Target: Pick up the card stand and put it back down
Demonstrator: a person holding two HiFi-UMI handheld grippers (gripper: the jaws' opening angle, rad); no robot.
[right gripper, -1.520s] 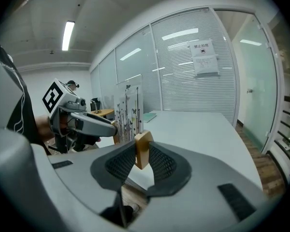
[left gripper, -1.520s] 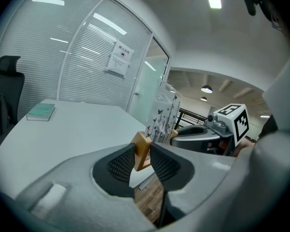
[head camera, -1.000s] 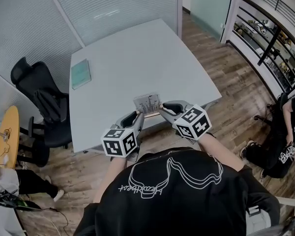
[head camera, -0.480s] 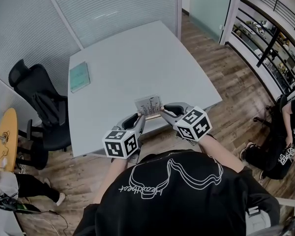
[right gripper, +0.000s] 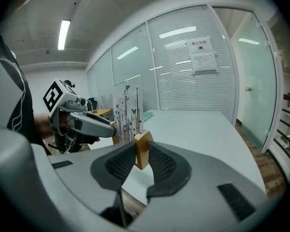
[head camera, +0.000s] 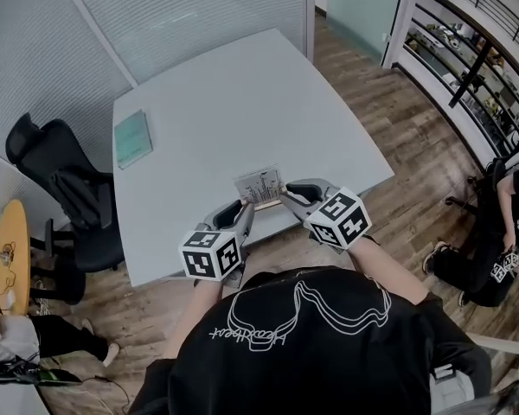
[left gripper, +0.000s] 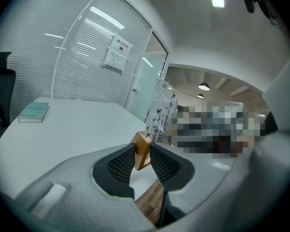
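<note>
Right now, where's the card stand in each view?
Head view: card stand centre frame, over the white table's near edge.
Left gripper view: lower centre, wooden end clamped in the jaws.
Right gripper view: lower centre, likewise clamped.
Shared landmark: the white table.

The card stand (head camera: 259, 185) has a tan wooden base and a white card printed with thin black stems and butterflies (the print is clearest in the right gripper view). The light grey plastic left gripper (head camera: 245, 207) and right gripper (head camera: 287, 199) have black dimpled pads (right gripper: 121, 164) and cubes (head camera: 212, 253) of black-and-white square markers. The large square table (head camera: 242, 93) is plain pale grey-white, the flat book (head camera: 133, 138) teal-green, the plank floor (head camera: 406, 137) streaky brown, the swivel chair (head camera: 65, 184) black, the small round table (head camera: 12, 247) yellow, and the person's T-shirt (head camera: 303, 361) black with a white line drawing.
</note>
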